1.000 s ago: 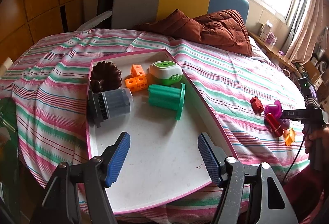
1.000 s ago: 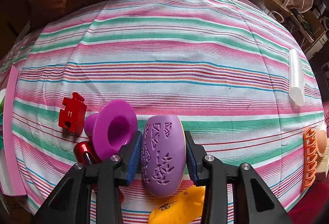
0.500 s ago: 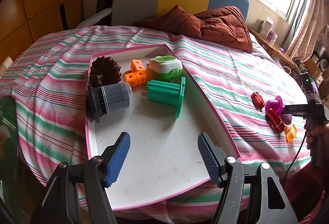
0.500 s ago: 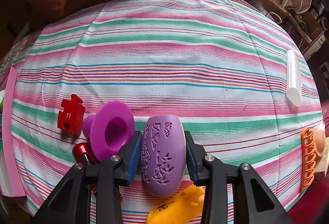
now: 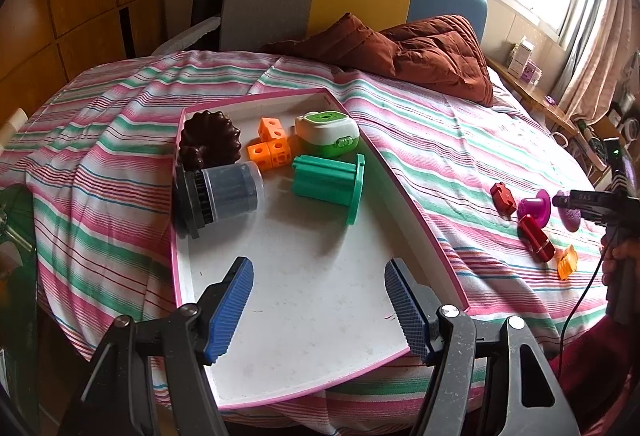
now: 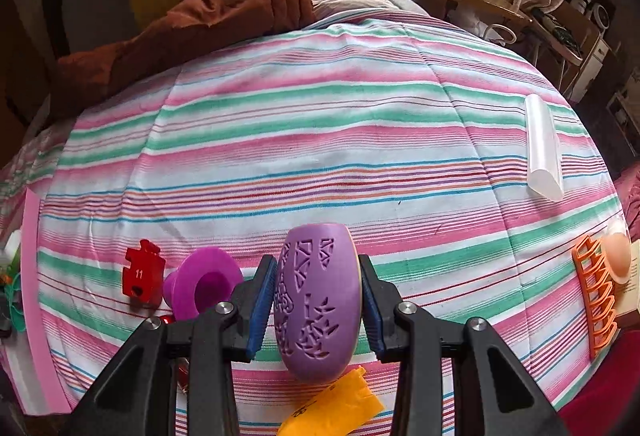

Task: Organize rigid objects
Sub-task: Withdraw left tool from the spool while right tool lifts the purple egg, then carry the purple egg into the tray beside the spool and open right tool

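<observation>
Between the blue pads of the right gripper [image 6: 318,300] sits a purple egg-shaped piece [image 6: 316,300] with carved triangle patterns, both pads pressed against its sides, held above the striped bedsheet [image 6: 304,140]. Just left of it lie a magenta funnel-shaped toy [image 6: 202,286] and a red puzzle piece [image 6: 141,274] marked 11; under it an orange-yellow piece [image 6: 332,406] shows at the bottom edge. Well to the right lie a clear plastic tube [image 6: 542,148] and an orange comb-like clip [image 6: 596,300].

Over on the other side, the left gripper [image 5: 320,306] hovers with its fingers wide apart and nothing between them, above the bare near part of a white, pink-rimmed tray [image 5: 416,208]. At the tray's far end lie a brown fluted mould [image 5: 210,138], orange cubes [image 5: 270,146], a green-and-white case [image 5: 328,132], a green flanged spool [image 5: 330,182] on its side and a grey jar [image 5: 220,194] on its side. A brown quilt [image 5: 416,52] lies beyond the tray.
</observation>
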Demonstrator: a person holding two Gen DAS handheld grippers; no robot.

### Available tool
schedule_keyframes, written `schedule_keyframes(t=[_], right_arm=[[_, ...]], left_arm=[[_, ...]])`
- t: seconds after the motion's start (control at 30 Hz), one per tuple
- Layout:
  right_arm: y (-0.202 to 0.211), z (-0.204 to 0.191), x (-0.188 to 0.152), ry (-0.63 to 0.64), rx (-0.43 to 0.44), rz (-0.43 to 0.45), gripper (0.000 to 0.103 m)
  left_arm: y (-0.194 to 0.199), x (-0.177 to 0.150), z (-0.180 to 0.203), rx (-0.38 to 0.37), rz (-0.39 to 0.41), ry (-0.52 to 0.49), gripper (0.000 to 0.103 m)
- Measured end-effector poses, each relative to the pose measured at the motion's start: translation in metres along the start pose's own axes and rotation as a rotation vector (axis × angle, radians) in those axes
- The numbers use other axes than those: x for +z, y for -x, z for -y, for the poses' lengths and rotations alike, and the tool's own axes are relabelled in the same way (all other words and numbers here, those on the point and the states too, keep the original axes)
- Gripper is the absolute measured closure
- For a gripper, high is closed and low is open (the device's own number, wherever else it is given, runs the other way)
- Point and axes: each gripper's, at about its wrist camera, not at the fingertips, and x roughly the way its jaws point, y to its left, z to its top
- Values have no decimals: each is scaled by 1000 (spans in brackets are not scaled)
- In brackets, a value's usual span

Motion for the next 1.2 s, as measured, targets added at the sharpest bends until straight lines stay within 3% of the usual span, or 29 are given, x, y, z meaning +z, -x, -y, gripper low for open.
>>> schedule_keyframes(t=[0.47, 0.63, 0.93, 1.2], right_arm=[[31, 10, 3, -62, 80, 158, 64], [39, 0, 1, -47, 123, 167, 64], [62, -81, -10, 138, 276, 155, 64], [85, -189, -49, 417, 461, 78, 64]], left_arm=[[1, -3, -6, -4, -3, 14, 34], [0, -4, -9, -5, -7, 21, 34], [2, -5, -15, -5, -2, 40, 34], [4, -7, -29, -1, 4, 75, 34]])
